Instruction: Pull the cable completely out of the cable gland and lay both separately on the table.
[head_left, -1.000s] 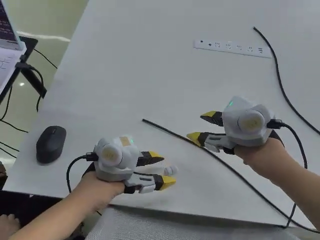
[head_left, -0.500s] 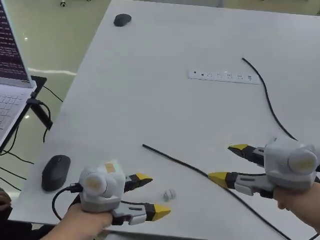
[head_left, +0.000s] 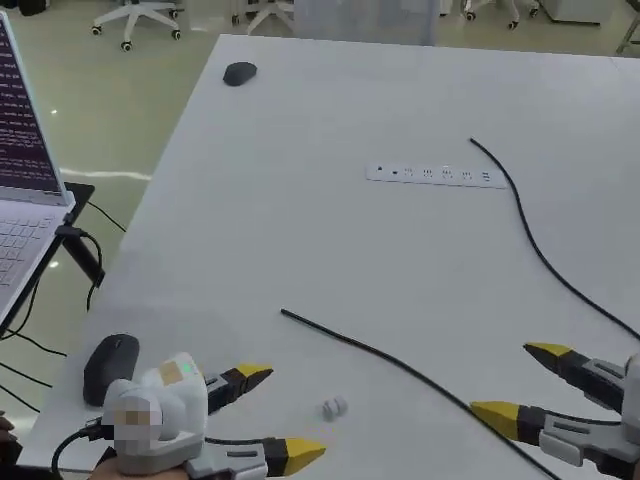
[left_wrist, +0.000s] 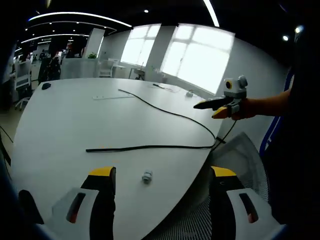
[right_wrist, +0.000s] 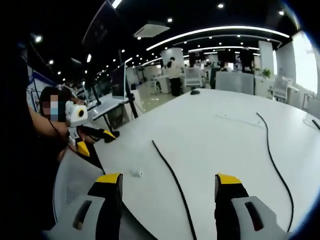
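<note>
L gripper (head_left: 288, 411) & R gripper (head_left: 508, 379): jaws spread, empty; cable gland (head_left: 334, 407) near desk (head_left: 300, 200) front edge, apart from cable (head_left: 400, 366).

Cable gland (head_left: 334, 407) on table (head_left: 300, 200), just before cable (head_left: 350, 343); power strip (head_left: 435, 175) behind; mouse (head_left: 108, 366) left.

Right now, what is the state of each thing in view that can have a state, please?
cable gland: lying on the table, apart from the cable, nothing through it.
cable: lying loose on the table, its end free.
left gripper: open, holding nothing.
right gripper: open, holding nothing.
laptop: lid open, screen lit.
power strip: lying flat, no plug seen in it.
</note>
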